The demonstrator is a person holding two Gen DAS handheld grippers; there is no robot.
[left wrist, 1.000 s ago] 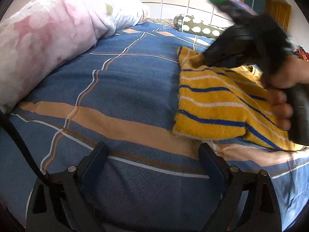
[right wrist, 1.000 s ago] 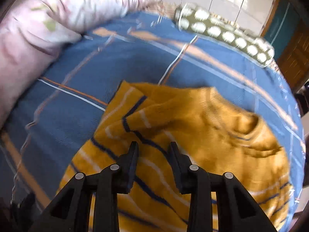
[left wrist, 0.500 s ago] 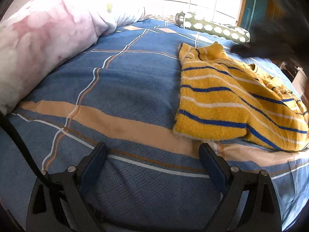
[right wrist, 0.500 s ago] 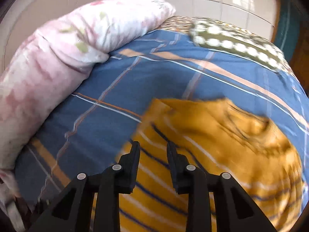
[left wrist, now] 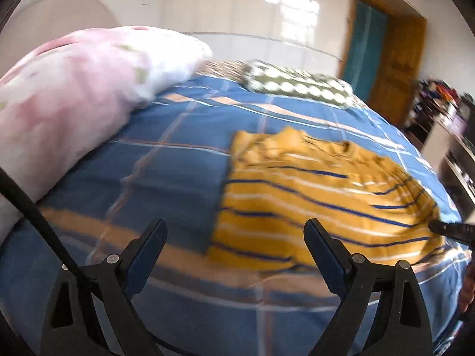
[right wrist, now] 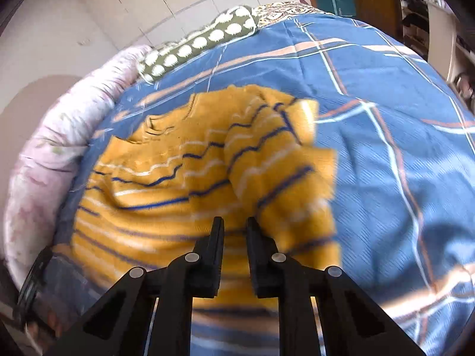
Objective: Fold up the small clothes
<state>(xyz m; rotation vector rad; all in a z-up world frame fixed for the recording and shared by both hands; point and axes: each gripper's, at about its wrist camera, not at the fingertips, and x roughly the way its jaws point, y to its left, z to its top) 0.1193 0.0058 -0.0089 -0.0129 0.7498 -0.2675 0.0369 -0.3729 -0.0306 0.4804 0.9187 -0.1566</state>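
Observation:
A small yellow sweater with blue and white stripes lies on the blue plaid bed. In the right wrist view the sweater has one sleeve folded over its body. My left gripper is wide open and empty, above the bed in front of the sweater's near edge. My right gripper hovers over the sweater's lower part with its jaws a narrow gap apart and nothing between them. Its tip shows at the right edge of the left wrist view.
A pink floral quilt is rolled along the left side of the bed. A green dotted pillow lies at the far end. A tiled wall, a wooden door and cluttered shelves stand beyond the bed.
Both grippers have pulled back and swung. The right gripper left the far side of the sweater and now looks across it from the other side. Both views are motion-blurred.

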